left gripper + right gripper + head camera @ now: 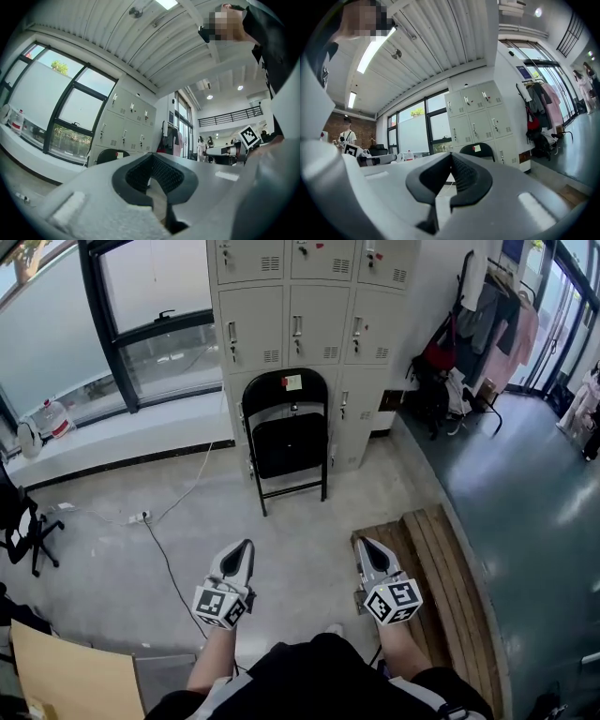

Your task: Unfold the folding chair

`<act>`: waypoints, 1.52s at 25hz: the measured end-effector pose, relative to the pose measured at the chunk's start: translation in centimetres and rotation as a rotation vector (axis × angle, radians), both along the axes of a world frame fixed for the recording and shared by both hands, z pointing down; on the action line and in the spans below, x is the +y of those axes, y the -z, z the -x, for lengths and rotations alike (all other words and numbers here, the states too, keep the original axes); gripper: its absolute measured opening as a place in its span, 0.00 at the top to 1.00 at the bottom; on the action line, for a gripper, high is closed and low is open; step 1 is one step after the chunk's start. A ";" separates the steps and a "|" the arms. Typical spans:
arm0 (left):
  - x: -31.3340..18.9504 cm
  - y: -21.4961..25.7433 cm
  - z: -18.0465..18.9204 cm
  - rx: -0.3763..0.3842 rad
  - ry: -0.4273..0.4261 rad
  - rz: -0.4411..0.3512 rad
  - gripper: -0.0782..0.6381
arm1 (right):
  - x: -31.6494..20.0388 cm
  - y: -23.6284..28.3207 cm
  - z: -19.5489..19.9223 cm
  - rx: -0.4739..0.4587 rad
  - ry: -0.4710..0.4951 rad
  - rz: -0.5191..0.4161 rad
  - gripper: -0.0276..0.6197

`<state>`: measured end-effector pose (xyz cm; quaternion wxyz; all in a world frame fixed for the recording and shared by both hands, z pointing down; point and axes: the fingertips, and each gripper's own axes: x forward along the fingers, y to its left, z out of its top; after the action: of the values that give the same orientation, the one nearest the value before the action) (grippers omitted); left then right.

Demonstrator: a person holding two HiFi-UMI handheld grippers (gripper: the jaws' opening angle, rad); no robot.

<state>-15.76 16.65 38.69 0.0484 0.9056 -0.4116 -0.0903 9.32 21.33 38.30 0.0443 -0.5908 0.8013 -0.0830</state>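
- Head view: a bare, speckled concrete floor (300, 512) runs up to a bank of grey sheet-metal lockers (314, 324) at top centre. Tall glazed windows (56, 324) fill the upper left, and a slatted wooden platform (450, 587) lies at lower right.
- The folding chair (286, 437) stands at the foot of the lockers, just above frame centre. It looks folded flat and propped against the doors, probably to keep it out of the way. It has thin black tube legs, a rounded back and a dark padded seat. A small paper note (292, 382) is stuck on the backrest.
- The left hand-held gripper (245, 547) and right hand-held gripper (365, 546) sit low in the frame, side by side and well apart from the chair. Both point towards it, which suggests an approach with nothing grasped yet. Their shells are smooth grey plastic with checkered marker cubes.
- Left gripper view: the lockers and window fill the left half of the frame. The left hand-held gripper (152, 161) has its jaws pressed together on nothing, black ribbed pads meeting in a seam. The chair (110, 157) peeks over the jaw at lower left.
- Right gripper view: ribbed ceiling panels overhead, lockers at centre. The right hand-held gripper (451, 161) is likewise closed and empty. The chair (477, 150) shows just right of the jaw tips.
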 end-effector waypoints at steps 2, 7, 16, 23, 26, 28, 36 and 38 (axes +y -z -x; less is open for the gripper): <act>-1.6 -0.4 0.6 -0.005 0.022 0.009 0.89 | -2.3 -0.3 0.3 -0.008 0.018 0.002 0.95; -6.3 -0.9 1.2 -0.015 0.089 -0.004 0.89 | -9.6 -1.3 -0.1 -0.028 0.064 -0.007 0.95; -17.5 0.6 -0.3 -0.007 0.208 -0.041 0.89 | -23.7 0.4 -2.0 -0.012 0.164 -0.047 0.95; -23.4 0.9 -2.8 -0.007 0.258 -0.035 0.89 | -31.4 -0.8 -5.4 -0.004 0.167 0.017 0.95; -25.1 0.3 -3.3 -0.009 0.277 -0.006 0.89 | -33.8 -1.9 -6.5 -0.021 0.156 0.050 0.95; -26.0 -0.3 -3.7 -0.015 0.272 0.014 0.89 | -34.8 -2.6 -6.8 -0.036 0.155 0.065 0.95; -32.6 -1.7 -2.6 -0.017 0.245 0.028 0.89 | -40.2 -3.2 -5.9 -0.042 0.143 0.065 0.95; -35.0 -1.9 -2.3 -0.007 0.228 0.027 0.89 | -41.9 -3.0 -5.8 -0.040 0.131 0.052 0.95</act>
<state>-13.45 -18.38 40.55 0.0484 0.8526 -0.5132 -0.0864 15.09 -20.53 41.29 0.0396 -0.5362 0.8348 -0.1182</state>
